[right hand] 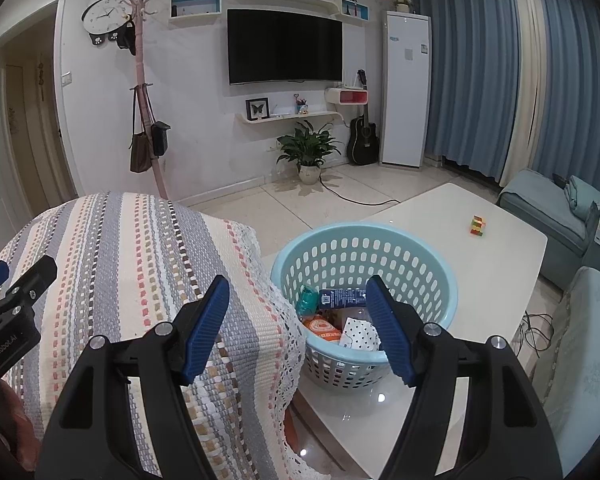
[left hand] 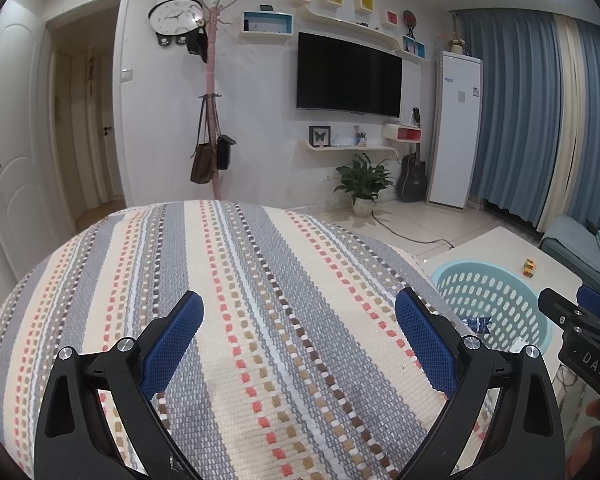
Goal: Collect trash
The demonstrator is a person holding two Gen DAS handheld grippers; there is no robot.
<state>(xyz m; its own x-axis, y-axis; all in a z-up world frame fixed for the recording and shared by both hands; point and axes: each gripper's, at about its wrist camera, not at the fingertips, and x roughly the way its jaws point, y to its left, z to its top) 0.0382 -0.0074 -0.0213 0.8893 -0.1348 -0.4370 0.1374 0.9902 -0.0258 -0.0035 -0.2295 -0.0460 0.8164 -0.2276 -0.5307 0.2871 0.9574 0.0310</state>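
A light blue perforated basket [right hand: 440, 276] stands on the white table [right hand: 480, 260]. It holds several pieces of trash: a dark blue carton [right hand: 342, 297], a teal wrapper [right hand: 307, 299], an orange packet [right hand: 325, 330] and a white dotted packet [right hand: 358, 332]. The basket also shows in the left wrist view [left hand: 500, 276]. My right gripper [right hand: 298, 328] is open and empty, just in front of the basket's near rim. My left gripper [left hand: 298, 338] is open and empty above a striped woven cover [left hand: 260, 300].
The striped cover [right hand: 140, 260] drapes a rounded seat left of the basket. A small coloured cube [right hand: 477, 225] sits on the table. A teal sofa [right hand: 548, 208] is at right. A potted plant [right hand: 309, 152], guitar [right hand: 363, 142] and cable lie on the floor beyond.
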